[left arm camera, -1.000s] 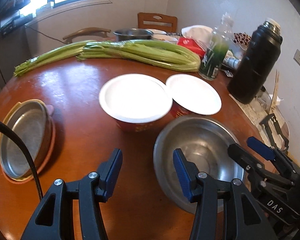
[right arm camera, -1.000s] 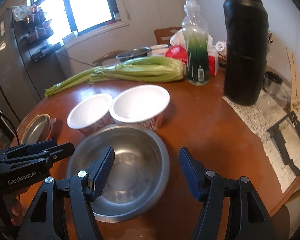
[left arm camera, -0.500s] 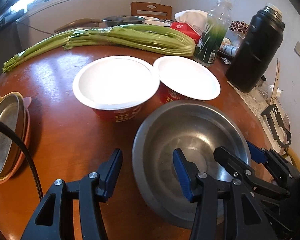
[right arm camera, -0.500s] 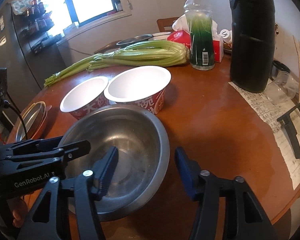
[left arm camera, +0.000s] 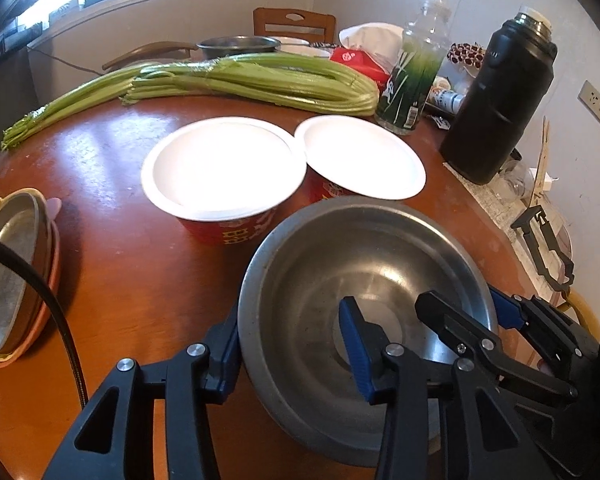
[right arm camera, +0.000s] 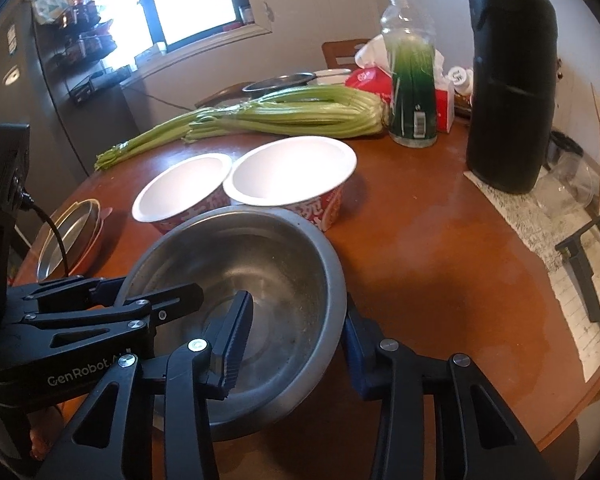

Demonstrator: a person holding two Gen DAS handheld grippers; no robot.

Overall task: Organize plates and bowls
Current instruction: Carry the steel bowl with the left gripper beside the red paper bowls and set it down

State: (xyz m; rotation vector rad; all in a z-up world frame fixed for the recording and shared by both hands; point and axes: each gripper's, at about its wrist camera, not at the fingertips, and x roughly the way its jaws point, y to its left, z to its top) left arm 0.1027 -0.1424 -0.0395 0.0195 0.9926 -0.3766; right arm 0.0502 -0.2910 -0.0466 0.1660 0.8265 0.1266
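Because both tongs are closing on opposite sides of the steel bowl's (left arm camera: 364,280) rim, one finger inside and one outside, an uneven pinch could likely let the smooth rim slip or tip. Left tongs (left arm camera: 290,350) straddle its left wall, right tongs (right arm camera: 296,340) its right; whether pads press yet, I cannot tell. Wide, shallow and dull grey, it sits on the brown bench (right arm camera: 440,264), just before two white-lined paper bowls (left arm camera: 224,172).

left gripper (left arm camera: 290,344) — angled down, jaws closing | right gripper (right arm camera: 296,340) — angled down, jaws closing
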